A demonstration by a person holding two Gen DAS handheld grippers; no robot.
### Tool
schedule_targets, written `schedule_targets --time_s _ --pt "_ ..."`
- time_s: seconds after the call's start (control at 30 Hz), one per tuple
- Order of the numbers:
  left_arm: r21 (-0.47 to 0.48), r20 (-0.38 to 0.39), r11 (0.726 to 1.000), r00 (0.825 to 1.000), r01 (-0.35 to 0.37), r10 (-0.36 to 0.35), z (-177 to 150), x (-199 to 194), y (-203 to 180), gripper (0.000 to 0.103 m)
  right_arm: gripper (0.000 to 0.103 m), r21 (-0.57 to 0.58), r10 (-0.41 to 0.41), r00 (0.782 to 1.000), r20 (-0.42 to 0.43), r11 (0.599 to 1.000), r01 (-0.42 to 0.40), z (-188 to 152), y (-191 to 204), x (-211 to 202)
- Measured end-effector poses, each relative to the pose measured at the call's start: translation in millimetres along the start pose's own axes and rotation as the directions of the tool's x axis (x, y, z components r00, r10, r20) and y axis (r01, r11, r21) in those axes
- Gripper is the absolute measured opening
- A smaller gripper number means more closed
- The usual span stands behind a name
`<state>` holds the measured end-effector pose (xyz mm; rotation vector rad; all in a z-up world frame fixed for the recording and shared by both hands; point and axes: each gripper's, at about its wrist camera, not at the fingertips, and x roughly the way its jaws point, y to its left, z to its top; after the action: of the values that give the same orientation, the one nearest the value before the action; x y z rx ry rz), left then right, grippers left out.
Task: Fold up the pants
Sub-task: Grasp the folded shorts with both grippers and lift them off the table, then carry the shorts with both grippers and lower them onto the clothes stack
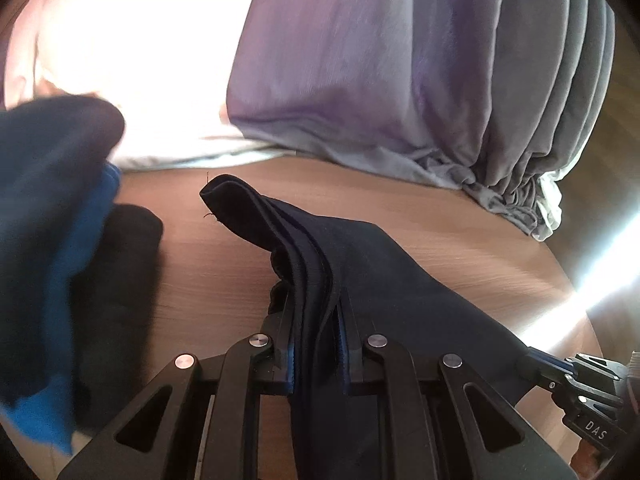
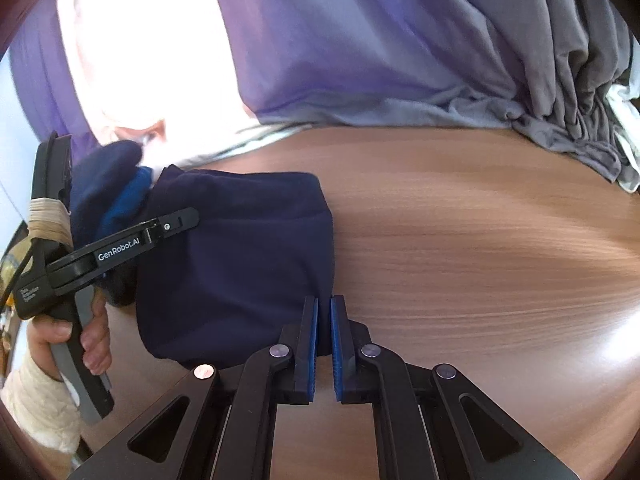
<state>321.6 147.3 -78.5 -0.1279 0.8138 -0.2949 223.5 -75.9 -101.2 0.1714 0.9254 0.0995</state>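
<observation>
Left tool (image 1: 316, 312), lower centre of the left wrist frame: clamped on a thick bundle of folded edges of the dark navy pants (image 1: 384, 280). Fabric running up from between the pads to a hemmed corner at mid-frame, draping right and down toward the right tool (image 1: 576, 376), seen at the lower right edge with cloth at its tip.

Right tool (image 2: 324, 320), lower centre of the right wrist frame: jaws nearly together, thin slit between the blue pads (image 2: 312, 332). Pinched on a corner of the pants (image 2: 240, 264), apparently; the actual contact hard to make out. Pants spread left of the tool as a folded navy block on the wooden bench (image 2: 480, 240).

Left tool (image 2: 176, 224) again at the left of this frame, tip over the navy cloth, handle gripped by a hand (image 2: 68, 332) with a cream sleeve (image 2: 44, 404) below.

Further out: pile of dark and bright blue clothing (image 1: 52, 248) at the left edge of the left wrist frame, black folded item (image 1: 120, 264) beside it. Grey-lilac curtain (image 1: 400, 72) across the top, hem bunched on the bench edge. Glare upper left.
</observation>
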Motion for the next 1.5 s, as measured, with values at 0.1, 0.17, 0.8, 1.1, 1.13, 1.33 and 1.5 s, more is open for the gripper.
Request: schedule_targets --time_s 0.1,0.17,0.8,1.1,1.13,1.33,1.5 --pt "0.021 0.032 1.0 0.999 -0.006 0.006 4.0 -22.9 -7.2 0.017 0.007 -0.014 0.029 0.999 0.033 0.999 -0.029 -0.1 2.6 -17.7" --pt "0.035 0.053 0.999 0.998 -0.018 0.016 7.6 -38.3 -12.2 0.017 0.007 -0.034 0.037 0.997 0.06 0.999 -0.035 -0.1 4.9 -29.0" --pt "0.159 0.222 0.984 0.974 -0.085 0.048 68.4 -163.6 32.5 0.017 0.007 -0.145 0.134 0.954 0.269 0.985 -0.098 33.1 92.1 -96.9" --pt "0.259 0.182 0.966 0.983 -0.025 -0.024 119.8 -171.2 135.2 0.017 0.007 -0.082 0.082 0.943 0.322 0.995 -0.059 50.5 195.4 -61.2" --pt "0.264 0.175 0.964 0.984 -0.017 -0.031 125.2 -169.2 145.4 0.017 0.007 -0.079 0.072 0.943 0.326 0.996 -0.049 51.4 207.7 -57.9" --pt "0.299 0.114 0.954 0.991 0.028 -0.065 143.6 -157.4 202.5 0.017 0.007 -0.045 0.021 0.947 0.32 0.999 -0.007 54.9 273.1 -26.5" --pt "0.298 0.038 0.953 0.997 0.056 -0.071 141.3 -142.2 230.7 0.017 0.007 -0.031 -0.003 0.961 0.275 0.999 0.012 51.8 302.9 -0.9"
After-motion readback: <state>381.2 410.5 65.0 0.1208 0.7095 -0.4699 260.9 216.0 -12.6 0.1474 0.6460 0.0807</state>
